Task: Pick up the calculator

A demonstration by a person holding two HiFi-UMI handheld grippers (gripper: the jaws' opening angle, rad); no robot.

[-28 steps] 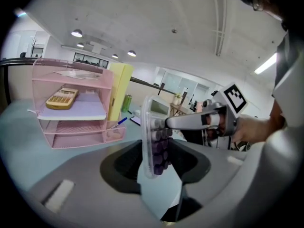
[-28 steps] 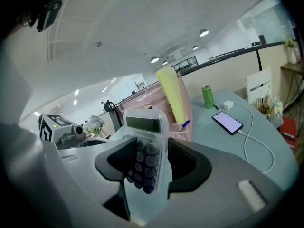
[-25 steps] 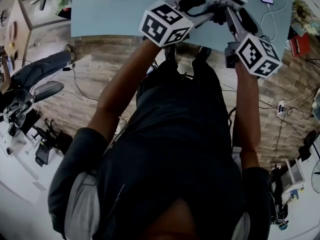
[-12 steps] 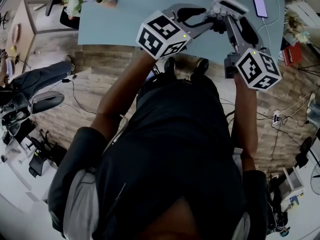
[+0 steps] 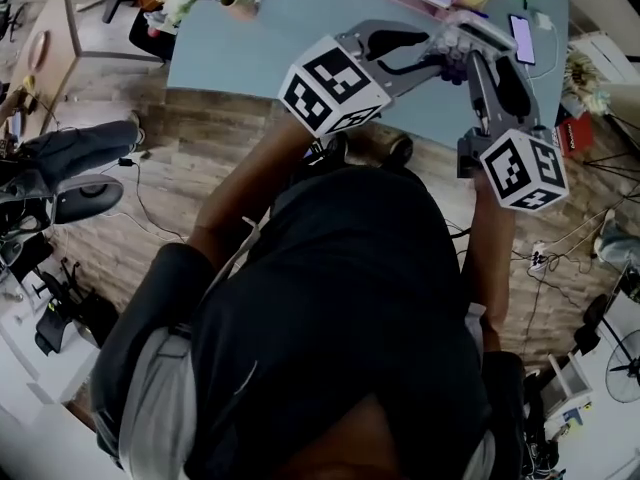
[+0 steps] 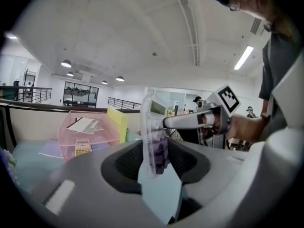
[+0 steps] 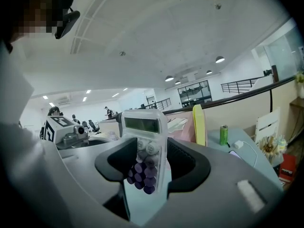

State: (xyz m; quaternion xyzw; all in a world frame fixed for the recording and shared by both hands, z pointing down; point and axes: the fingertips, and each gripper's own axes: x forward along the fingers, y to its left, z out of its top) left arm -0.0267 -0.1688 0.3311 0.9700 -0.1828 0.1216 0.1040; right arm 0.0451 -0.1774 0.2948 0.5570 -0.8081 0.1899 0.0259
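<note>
While the right hand-held gripper (image 7: 146,167) is clenched across the width of the calculator (image 7: 144,141), the left hand-held gripper (image 6: 156,156) seems clamped on its front and back. The calculator is held upright in the air over the counter (image 5: 280,28), near its right front corner. If the two grips pull unevenly, the smooth case could twist loose and drop past the edge.

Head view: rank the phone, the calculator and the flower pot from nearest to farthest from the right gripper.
1. calculator: held in the fingers of the right gripper, above the table.
2. phone: lying on the table, just to that gripper's right.
3. flower pot: at the table's far left end.
</note>
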